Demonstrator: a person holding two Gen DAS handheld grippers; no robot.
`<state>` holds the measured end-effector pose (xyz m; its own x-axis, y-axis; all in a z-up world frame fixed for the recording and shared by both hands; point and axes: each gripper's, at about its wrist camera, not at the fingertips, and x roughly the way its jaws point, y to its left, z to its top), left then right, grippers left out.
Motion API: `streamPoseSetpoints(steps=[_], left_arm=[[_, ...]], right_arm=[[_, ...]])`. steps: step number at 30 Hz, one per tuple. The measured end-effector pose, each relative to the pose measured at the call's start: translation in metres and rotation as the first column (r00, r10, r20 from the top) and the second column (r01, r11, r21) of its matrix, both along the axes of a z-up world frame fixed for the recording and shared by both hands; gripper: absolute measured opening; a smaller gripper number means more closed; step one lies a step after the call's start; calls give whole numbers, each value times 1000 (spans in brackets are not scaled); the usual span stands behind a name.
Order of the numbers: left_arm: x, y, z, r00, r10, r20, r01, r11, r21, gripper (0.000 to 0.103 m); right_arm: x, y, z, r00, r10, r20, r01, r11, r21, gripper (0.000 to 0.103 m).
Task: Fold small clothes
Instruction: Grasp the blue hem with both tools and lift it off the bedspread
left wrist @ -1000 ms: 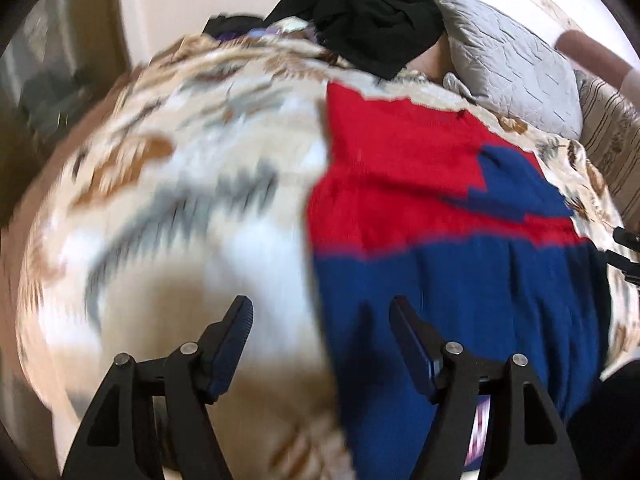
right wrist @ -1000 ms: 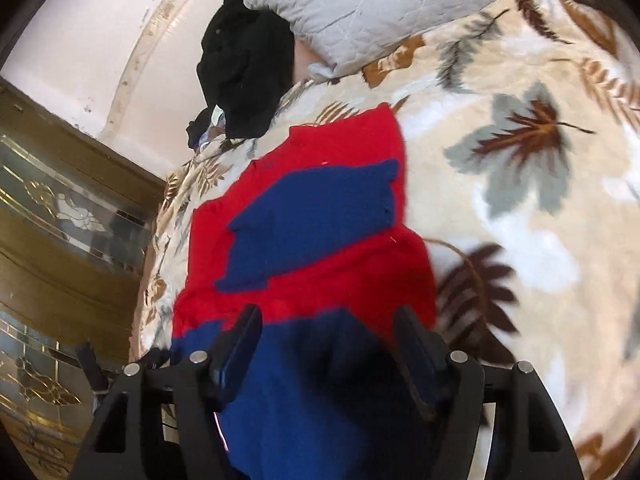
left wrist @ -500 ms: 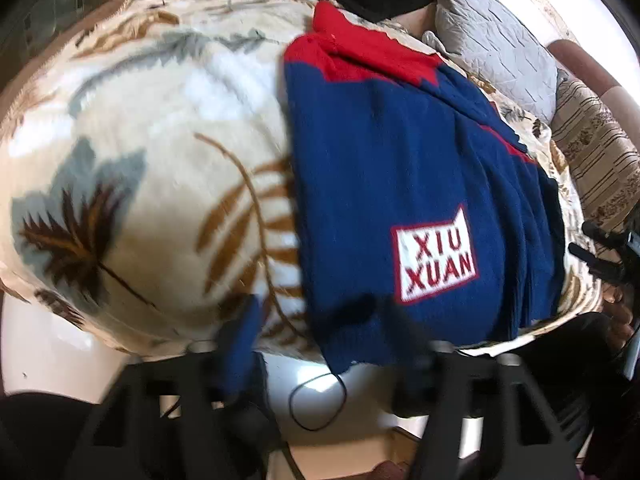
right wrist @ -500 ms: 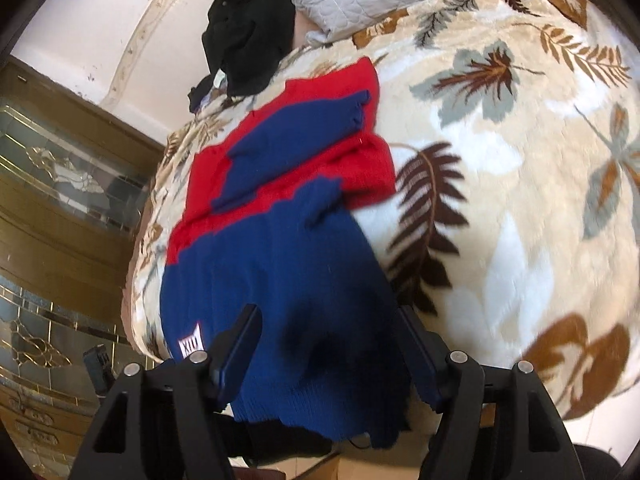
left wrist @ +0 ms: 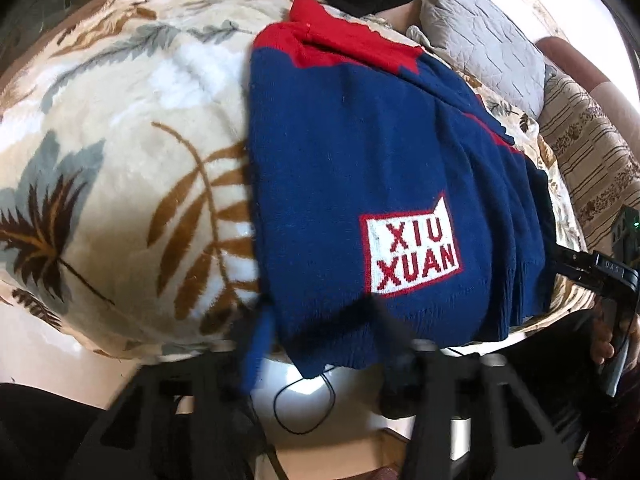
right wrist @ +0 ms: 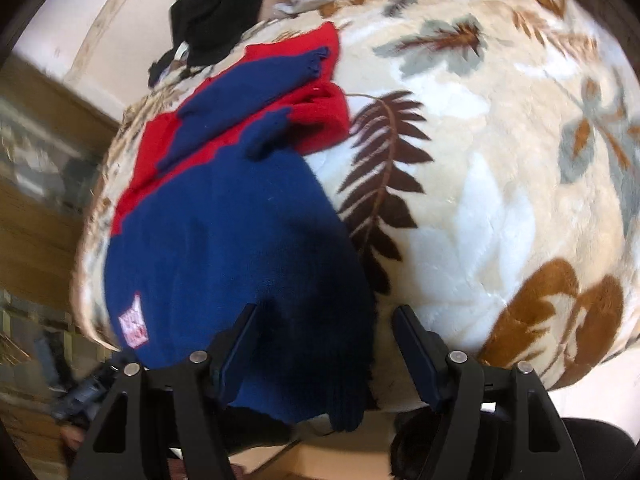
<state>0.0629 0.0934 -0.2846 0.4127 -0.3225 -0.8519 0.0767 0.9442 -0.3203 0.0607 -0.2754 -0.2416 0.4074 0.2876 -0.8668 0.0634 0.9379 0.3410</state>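
Risk 1: a single-layer or missed grasp. The sweater (left wrist: 360, 168) lies flat on the bed's leaf-print blanket (left wrist: 120, 152), its navy hem hanging over the near edge of the bed. The left tongs (left wrist: 320, 328) are closing on the hem's left corner. The left pad sits at the sweater's side edge and the right pad is a dark blur over the knit, so whether the pads already press the fabric cannot be told from this view. If only the top layer is caught, the lower layer will stay behind and the fold will twist.

Risk 2: uneven lift. The right tongs (right wrist: 324, 356) are also closing, with the hem's right corner between the pads. The left pad looks close to the knit, while the right pad stands clear of it over the blanket. If one side seats before the other, the hem will rise crooked and the fold line will skew.

Risk 3: snagging the blanket. The plush pile lies directly under the hem at both corners; a pad that dips too low could pinch the blanket together with the knit.

Risk 4: slide-off. The hem overhangs the near edge, so a pull toward the person could drag the garment off the bed.

The red upper part of the sweater points toward the far edge, near the black garment (right wrist: 216, 4) and the grey pillow (left wrist: 484, 40).
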Motion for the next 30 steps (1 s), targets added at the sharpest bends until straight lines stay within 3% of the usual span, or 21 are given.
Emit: streamPoseSetpoints(steps=[1,2,5,7,9,10,11,12,14,16,18,20,25,28,30], left_arm=[[2,-1,0,1000,3,0,-3,1000,-10,30],[2,1,1,1000,8,0,-8,1000,-24,22],[1,6,3,1000,13,6,-13,998,-57,17],[1,10,1,1000,24,-8,-24,997,-67,19],[1,13,-1,999,37,-30,-39,995,-89,37],[1,13,-1,999,32,-32,-36,994,-105,41],[1,12,-1,999,26,-30,-29,993,-111,47],[1,7,0,1000,14,-26,-17,995,-101,51],[2,-1,0,1000,-4,-17,3,998,-66,51],[3,-5,0,1000,-13,-4,13,998,-62,46],[4,-4,1,1000,-2,9,3,998,-58,15],[5,0,2,1000,5,16,-4,997,-76,12],[1,-6,15,998,-14,68,19,997,-68,11],[0,-7,21,997,0,82,6,997,-75,16],[4,-10,13,1000,4,20,-3,997,-83,52]], right_arm=[[-1,10,3,999,46,16,-45,999,-29,35],[-3,15,4,998,62,27,-61,997,-48,31],[-6,23,6,995,91,47,-88,994,-65,31],[-3,15,2,998,56,18,-55,997,-52,31],[-1,8,-1,1000,27,-8,-27,998,-54,33],[-1,8,-2,1000,23,-15,-23,999,-45,36],[-1,8,-2,1000,25,-15,-25,999,-21,48],[-2,10,-2,999,35,-9,-35,999,6,68],[-4,18,-2,998,68,0,-68,998,2,74],[-5,29,-2,993,112,27,-110,990,-84,65],[-6,32,2,992,122,42,-115,984,-137,28],[-6,28,5,994,99,51,-93,989,-117,15],[-12,21,16,990,89,108,-85,995,-46,12],[-10,19,10,994,78,80,-76,997,-20,13],[-5,20,3,997,62,35,-60,997,-40,16]])
